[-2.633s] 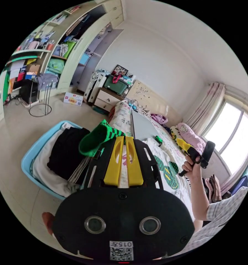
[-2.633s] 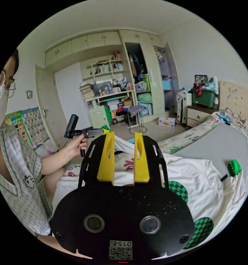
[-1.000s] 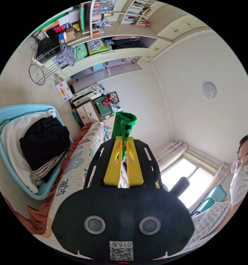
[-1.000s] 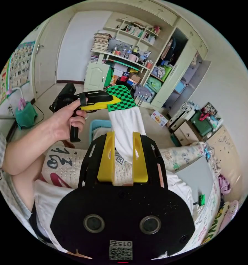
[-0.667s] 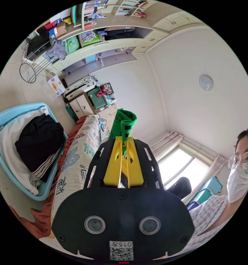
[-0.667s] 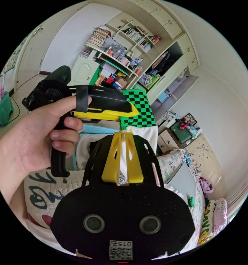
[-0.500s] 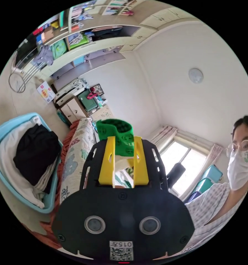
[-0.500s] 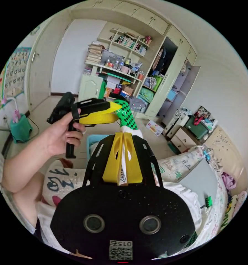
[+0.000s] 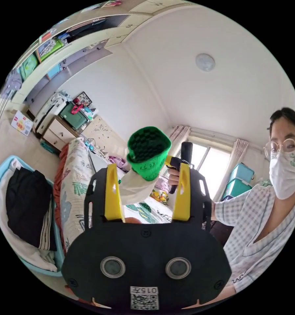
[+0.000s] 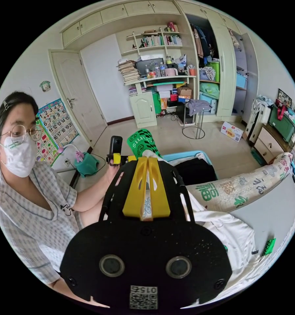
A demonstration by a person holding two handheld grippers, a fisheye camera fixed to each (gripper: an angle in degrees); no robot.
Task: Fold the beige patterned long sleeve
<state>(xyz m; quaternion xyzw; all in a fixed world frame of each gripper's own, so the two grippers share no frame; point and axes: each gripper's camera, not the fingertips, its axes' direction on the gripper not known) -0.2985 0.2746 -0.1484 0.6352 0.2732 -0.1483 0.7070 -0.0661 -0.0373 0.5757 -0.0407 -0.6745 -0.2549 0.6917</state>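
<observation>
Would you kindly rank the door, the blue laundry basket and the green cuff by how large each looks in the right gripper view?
1. Door.
2. Blue laundry basket, mostly hidden behind the right gripper.
3. Green cuff, though its nearness to the camera makes true size unsure.

From the left gripper view we look up and across the bed point(image 9: 75, 183) toward the window point(image 9: 209, 164) and ceiling. The right gripper view faces the opposite way, toward the door point(image 10: 80, 95) and shelves point(image 10: 160, 55). Both share the person point(image 9: 268, 210), the blue basket point(image 10: 190, 155) and the green cuff point(image 9: 149, 152), close to each lens.
</observation>
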